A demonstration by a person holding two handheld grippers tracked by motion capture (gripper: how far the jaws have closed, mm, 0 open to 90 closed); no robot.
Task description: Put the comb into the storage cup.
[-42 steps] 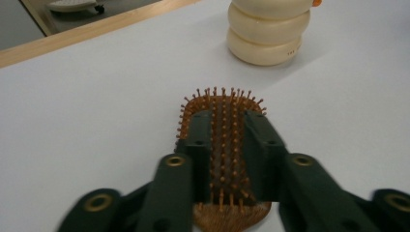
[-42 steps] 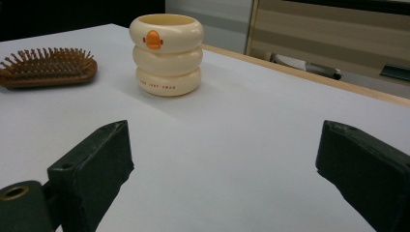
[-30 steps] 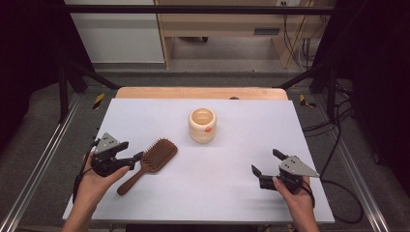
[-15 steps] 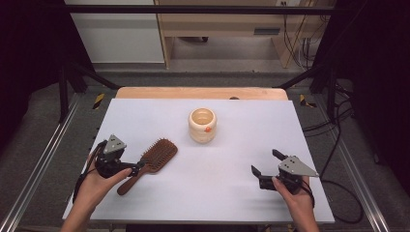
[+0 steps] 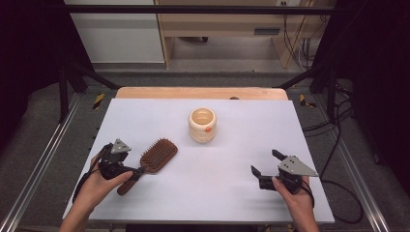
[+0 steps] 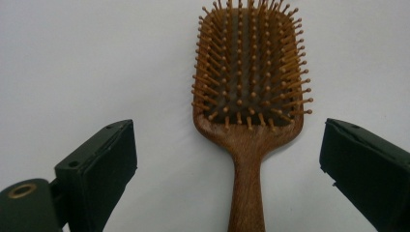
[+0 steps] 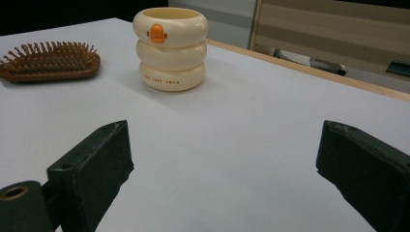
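Left tongs [image 5: 138, 170]: held in the left hand [image 5: 99, 181] near the desk's front left corner in the high view. Their jaws stand wide apart and have just been opening. The brush handle runs between them, and neither pad presses on it.
Left tongs, own view [image 6: 227, 159]: the two black jaws rise at the lower corners, with bare desk between each jaw and the handle.
Brush [image 5: 153, 157]: wooden paddle brush, lying flat on the desk with its bristles up. In the high view the head points away and to the right, and the handle slants back toward the left hand.
Brush, close up [image 6: 249, 96]: the handle comes up from the bottom edge, nearer the jaw at the right than the one at the left, and widens into the bristled head.
Right tongs [image 5: 265, 164]: held in the right hand [image 5: 294, 193] near the front right of the desk, jaws wide apart, with nothing between them.
Right tongs, own view [image 7: 225, 159]: bare desk lies between the jaws, with the cup and brush farther off.
Cup [image 5: 202, 125]: cream, shaped like three stacked rings, with a small orange mark on the top ring. It stands upright near the desk's middle, apart from the brush.
Desk [image 5: 232, 159]: white top, with a wooden strip along its far edge.
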